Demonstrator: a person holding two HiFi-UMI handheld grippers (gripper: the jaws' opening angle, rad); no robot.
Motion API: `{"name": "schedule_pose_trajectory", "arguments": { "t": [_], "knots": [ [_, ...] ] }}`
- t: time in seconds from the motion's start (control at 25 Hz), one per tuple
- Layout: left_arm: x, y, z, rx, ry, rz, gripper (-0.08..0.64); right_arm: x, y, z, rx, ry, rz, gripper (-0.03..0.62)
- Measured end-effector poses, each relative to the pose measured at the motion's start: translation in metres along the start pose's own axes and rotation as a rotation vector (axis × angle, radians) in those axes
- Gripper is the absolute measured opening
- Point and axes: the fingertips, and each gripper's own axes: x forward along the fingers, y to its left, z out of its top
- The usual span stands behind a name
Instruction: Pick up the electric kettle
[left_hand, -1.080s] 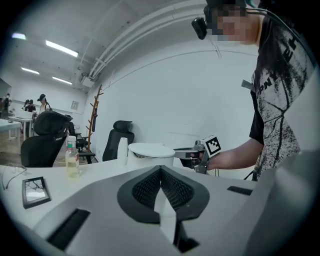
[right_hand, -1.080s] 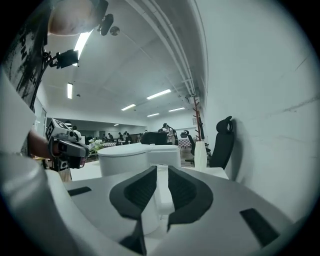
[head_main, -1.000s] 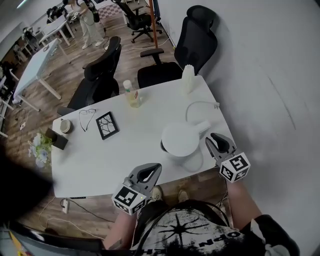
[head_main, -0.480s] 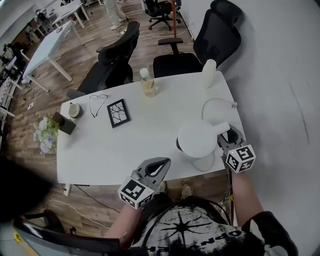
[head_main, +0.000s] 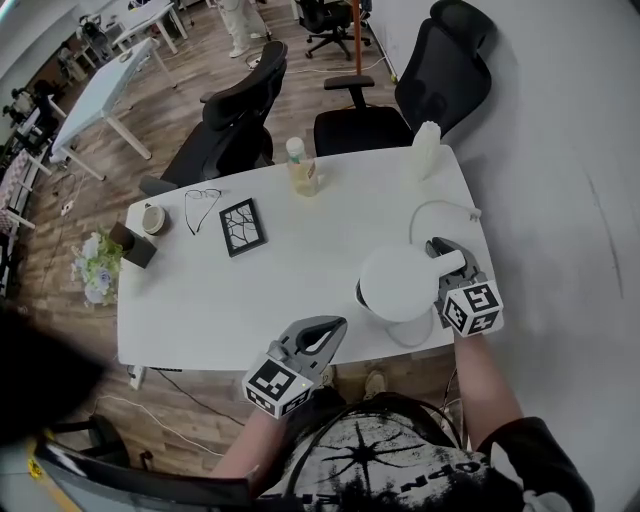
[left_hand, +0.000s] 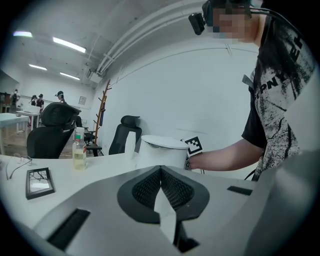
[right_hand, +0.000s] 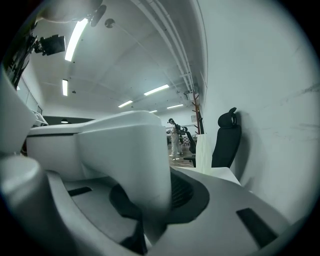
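Note:
The white electric kettle (head_main: 398, 283) stands near the right front edge of the white table (head_main: 220, 300); its handle (head_main: 449, 262) sticks out to the right. My right gripper (head_main: 443, 258) is round that handle, jaws closing, one on each side. In the right gripper view the handle (right_hand: 130, 165) fills the space between the pads and touches them. My left gripper (head_main: 322, 330) hovers at the table's front edge, left of the kettle, shut and empty. In the left gripper view the kettle (left_hand: 159, 152) shows beyond the shut jaws (left_hand: 161, 170).
The kettle's cord (head_main: 440, 208) loops behind it. A bottle (head_main: 301, 166), a white pouch (head_main: 427, 150), a framed picture (head_main: 243, 226), glasses (head_main: 201, 208) and a cup (head_main: 154, 218) lie farther back. Two black office chairs (head_main: 240, 120) (head_main: 430, 80) stand behind the table.
My right gripper has moved in from the kettle's right side onto its handle, and its jaws have come together round it. The left gripper has stayed put.

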Motion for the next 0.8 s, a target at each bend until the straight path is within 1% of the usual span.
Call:
{"name": "schedule_pose_trajectory", "arguments": {
  "t": [0.04,0.32,0.68,0.8],
  "knots": [
    [0.0,0.0,0.0,0.0,0.0,0.002,0.009,0.0,-0.001,0.0,-0.004,0.0,-0.006,0.06],
    [-0.001,0.003,0.002,0.001,-0.013,0.017,0.009,0.001,-0.002,-0.001,0.0,0.0,-0.021,0.055],
    [-0.011,0.008,0.014,-0.013,-0.05,0.043,0.009,-0.002,-0.01,0.001,0.07,-0.042,-0.105,0.064],
    [-0.016,0.01,0.019,-0.009,-0.065,0.057,0.009,-0.004,-0.013,0.008,0.083,-0.056,-0.131,0.067]
  ]
}}
